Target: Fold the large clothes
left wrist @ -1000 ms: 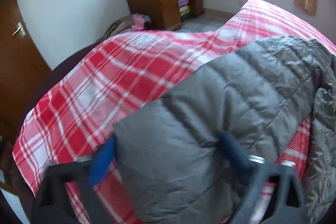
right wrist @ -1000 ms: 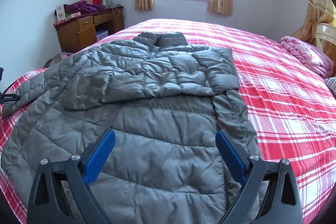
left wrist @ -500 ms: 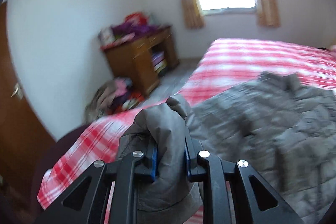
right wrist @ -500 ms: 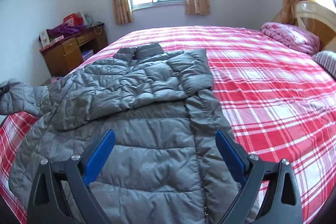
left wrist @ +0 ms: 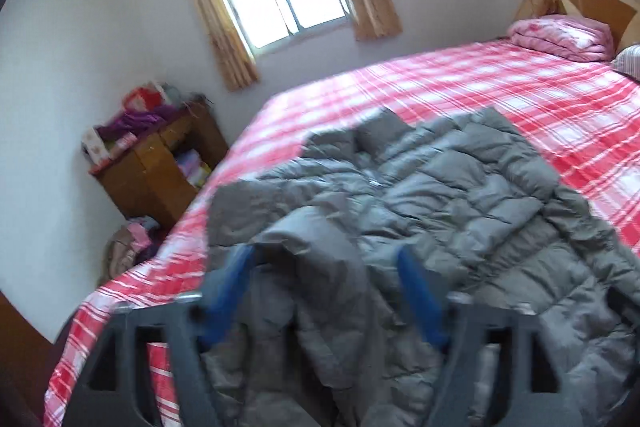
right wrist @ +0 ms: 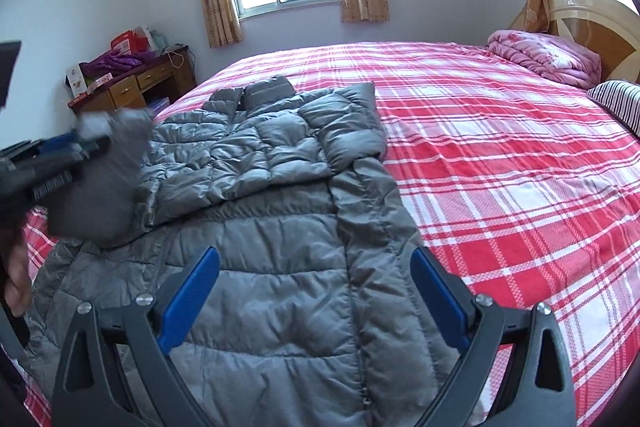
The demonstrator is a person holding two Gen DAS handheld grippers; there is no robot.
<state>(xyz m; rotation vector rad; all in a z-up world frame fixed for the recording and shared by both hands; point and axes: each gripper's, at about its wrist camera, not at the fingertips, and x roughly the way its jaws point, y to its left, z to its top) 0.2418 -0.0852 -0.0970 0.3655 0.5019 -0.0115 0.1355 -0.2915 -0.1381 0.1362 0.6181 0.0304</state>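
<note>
A grey puffer jacket [right wrist: 280,227] lies front up on the red plaid bed, collar toward the window. Its left sleeve [left wrist: 320,307] is lifted and folded in over the jacket body [left wrist: 460,195]. My left gripper [left wrist: 324,253] is opening; its blue fingers [left wrist: 236,267] stand wide on either side of the sleeve without pressing it. In the right wrist view the left gripper [right wrist: 80,143] shows blurred at the left edge, with the sleeve end [right wrist: 100,187] beside it. My right gripper [right wrist: 315,254] hangs open over the jacket's lower front, with nothing between its fingers.
The bed sheet [right wrist: 500,167] stretches bare to the right of the jacket. A folded pink quilt [right wrist: 548,59] and a striped pillow [right wrist: 620,103] lie by the headboard [right wrist: 592,23]. A cluttered wooden desk [right wrist: 132,87] stands left of the bed. A person's hand [right wrist: 16,267] is at the left edge.
The left gripper shut on the sleeve, swung it up and rightward over the jacket, and its jaws have now spread wide. The right gripper stayed open and shifted only slightly.
</note>
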